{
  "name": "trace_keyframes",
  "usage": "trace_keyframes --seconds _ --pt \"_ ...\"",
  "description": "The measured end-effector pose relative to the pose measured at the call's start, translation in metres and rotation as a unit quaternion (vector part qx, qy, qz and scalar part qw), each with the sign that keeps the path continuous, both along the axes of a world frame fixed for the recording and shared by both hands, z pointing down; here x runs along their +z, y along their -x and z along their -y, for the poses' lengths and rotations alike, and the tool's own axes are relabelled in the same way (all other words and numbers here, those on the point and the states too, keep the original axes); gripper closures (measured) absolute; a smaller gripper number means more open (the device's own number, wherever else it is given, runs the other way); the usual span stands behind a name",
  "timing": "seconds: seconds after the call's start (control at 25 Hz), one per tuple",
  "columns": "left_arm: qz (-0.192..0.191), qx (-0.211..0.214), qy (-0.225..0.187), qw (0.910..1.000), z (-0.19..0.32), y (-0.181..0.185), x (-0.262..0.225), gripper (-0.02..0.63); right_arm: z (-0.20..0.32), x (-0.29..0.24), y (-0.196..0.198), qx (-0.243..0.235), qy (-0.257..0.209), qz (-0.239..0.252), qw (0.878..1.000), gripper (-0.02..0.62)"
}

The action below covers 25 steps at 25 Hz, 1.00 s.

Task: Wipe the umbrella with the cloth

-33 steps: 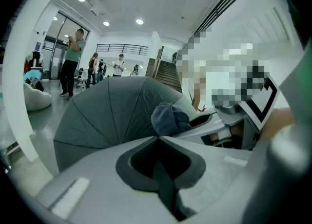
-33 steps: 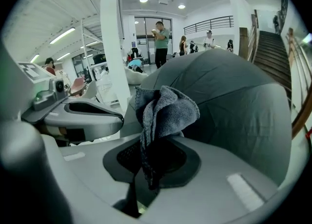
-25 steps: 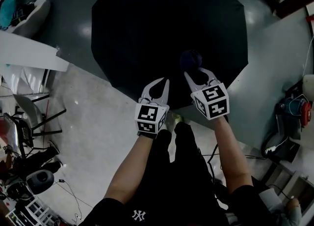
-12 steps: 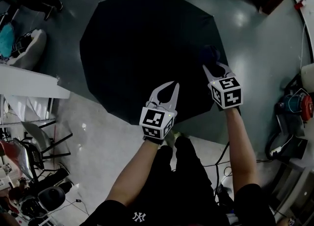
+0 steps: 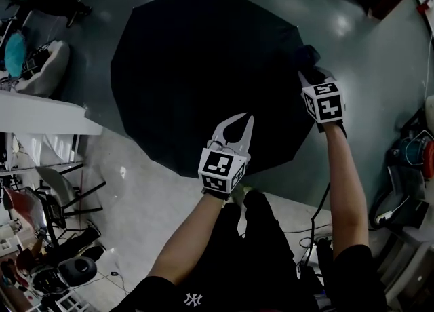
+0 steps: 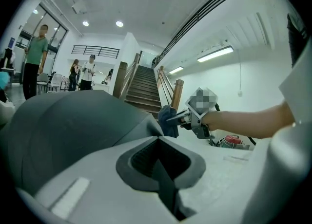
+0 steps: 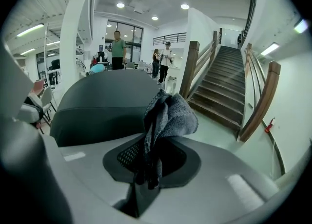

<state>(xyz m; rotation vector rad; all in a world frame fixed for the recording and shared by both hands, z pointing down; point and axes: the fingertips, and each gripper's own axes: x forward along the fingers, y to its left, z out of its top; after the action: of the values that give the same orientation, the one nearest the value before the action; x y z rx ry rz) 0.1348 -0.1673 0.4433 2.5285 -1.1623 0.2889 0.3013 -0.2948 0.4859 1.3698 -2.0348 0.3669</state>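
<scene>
The left gripper (image 5: pixel 239 122) is held clenched on nothing, with the open black umbrella (image 5: pixel 196 66) spread under and ahead of it. A grey cloth (image 7: pixel 168 113) is gripped in the right gripper (image 7: pixel 146 169) (bunched past its tips), and the canopy rises just beyond.

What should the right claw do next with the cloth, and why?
Probably lower the right claw and draw the dark grey terry cloth inward across the open black fabric umbrella, toward its centre. The claw is shut on the cloth, which sits at the canopy's right edge in the head view, so nearly all the canopy lies beyond it. The left claw is shut on nothing.
</scene>
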Motion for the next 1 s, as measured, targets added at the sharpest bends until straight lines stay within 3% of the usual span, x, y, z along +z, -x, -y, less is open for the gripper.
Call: trace_keyframes --seconds 0.28,0.8,1.0 --pt "0.006 -0.018 0.008 0.9998 0.011 0.009 0.012 0.606 0.033 0.021 -0.001 -0.012 0.013 -0.041 0.999 0.509" --pt "0.004 -0.043 0.015 0.999 -0.006 0.045 0.022 0.606 -0.019 0.014 0.099 -0.102 0.013 -0.054 0.993 0.509" --pt "0.001 -0.056 0.016 0.9983 -0.028 0.078 0.026 0.606 -0.051 0.009 0.15 -0.125 0.012 -0.056 0.99 0.508"
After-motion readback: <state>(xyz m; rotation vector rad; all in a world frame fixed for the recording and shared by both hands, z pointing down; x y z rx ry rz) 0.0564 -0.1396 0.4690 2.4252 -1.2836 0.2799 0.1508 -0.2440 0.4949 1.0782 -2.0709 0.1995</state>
